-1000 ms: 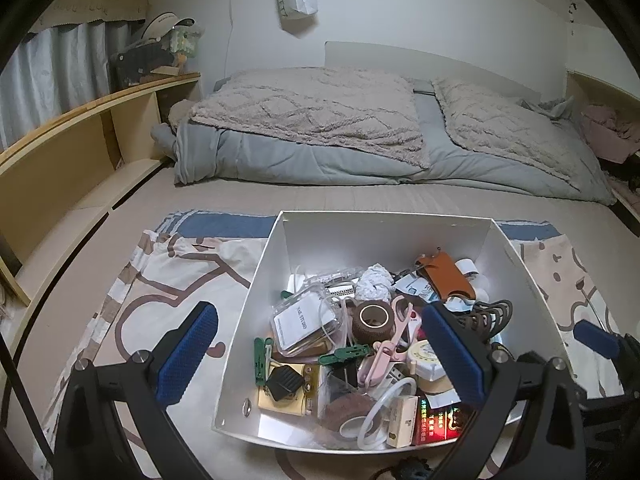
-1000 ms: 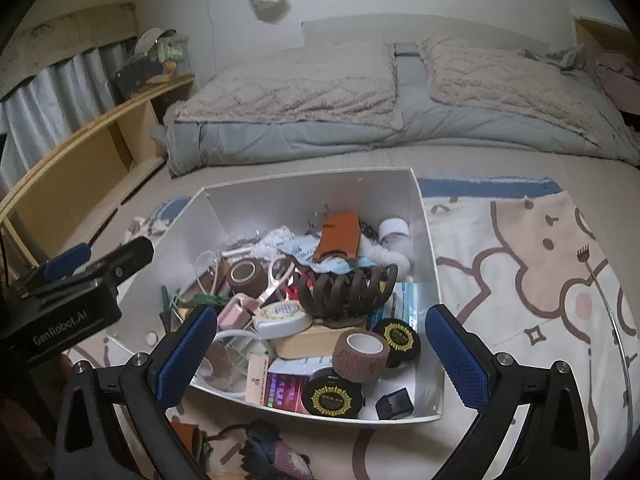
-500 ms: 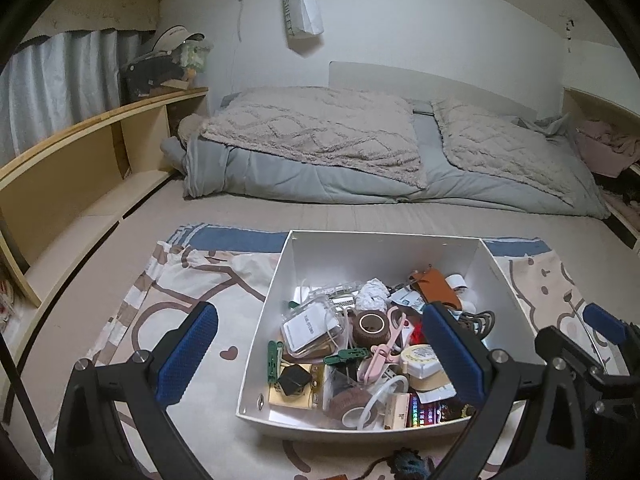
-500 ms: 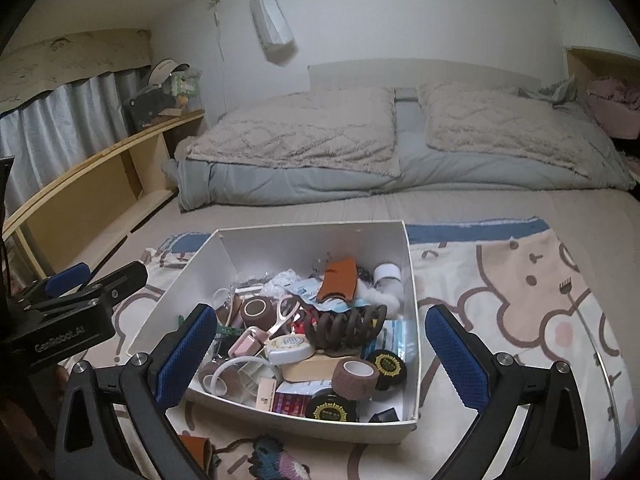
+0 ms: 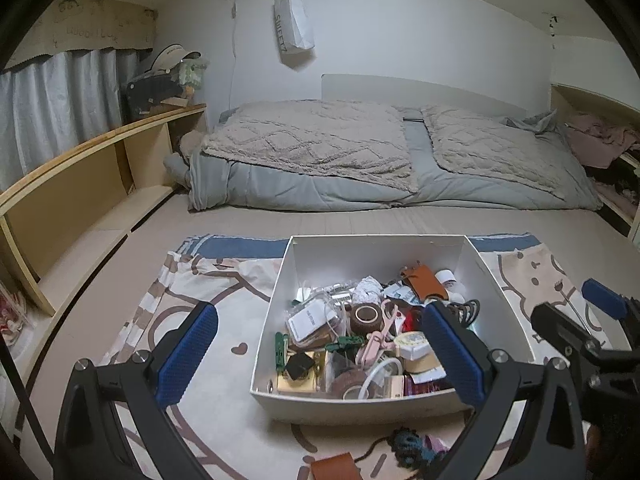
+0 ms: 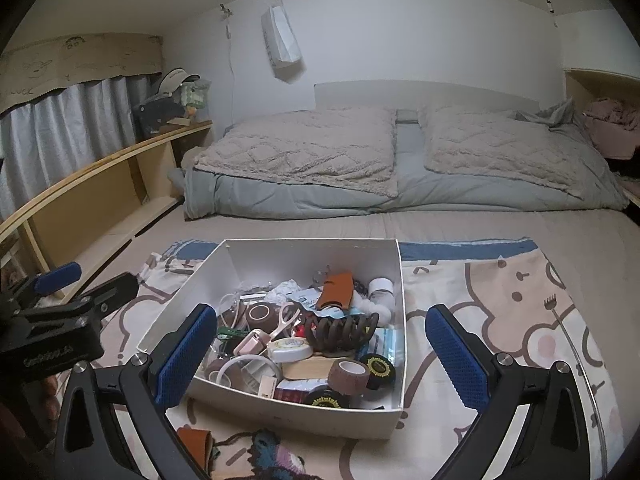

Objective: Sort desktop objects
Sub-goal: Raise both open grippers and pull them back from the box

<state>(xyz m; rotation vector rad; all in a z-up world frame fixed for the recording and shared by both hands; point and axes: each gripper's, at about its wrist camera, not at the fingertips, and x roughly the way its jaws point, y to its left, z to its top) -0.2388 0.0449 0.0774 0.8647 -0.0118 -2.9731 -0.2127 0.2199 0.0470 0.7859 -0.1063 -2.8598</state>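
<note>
A: Where is the stuff to be sorted?

B: All heaped in the white box [image 5: 280, 304], which sits on a patterned cloth [image 5: 224, 280] spread over the bed. In the right wrist view the same box [image 6: 400, 280] lies between the blue pads of that gripper.

A: And the grippers?

B: The left gripper [image 5: 320, 356] is spread wide, nothing between its fingers. The right gripper [image 6: 324, 356] is likewise released and empty. Both hang over the near edge of the box without touching it.

A: What can you pick out inside?

B: A brown hair claw [image 6: 340, 330], an orange leather pouch [image 6: 336, 290], a brown tape roll [image 5: 365, 315], pink scissors [image 5: 380, 332], a white tape measure [image 6: 290, 348], a roll of brown wrap [image 6: 349, 374], two black round tins with gold labels [image 6: 378, 366]. Much else is buried: packets and cables overlap, and I cannot tell what lies at the bottom.

A: Anything cut off?

B: Yes. The left gripper's right finger covers the hair claw and the box's right part in its own view. In front of the box a brown leather piece [image 5: 334, 466] and a knitted blue thing [image 5: 408, 446] run off the bottom edge. The right gripper shows only partly at the left view's right side, blurred.
</note>
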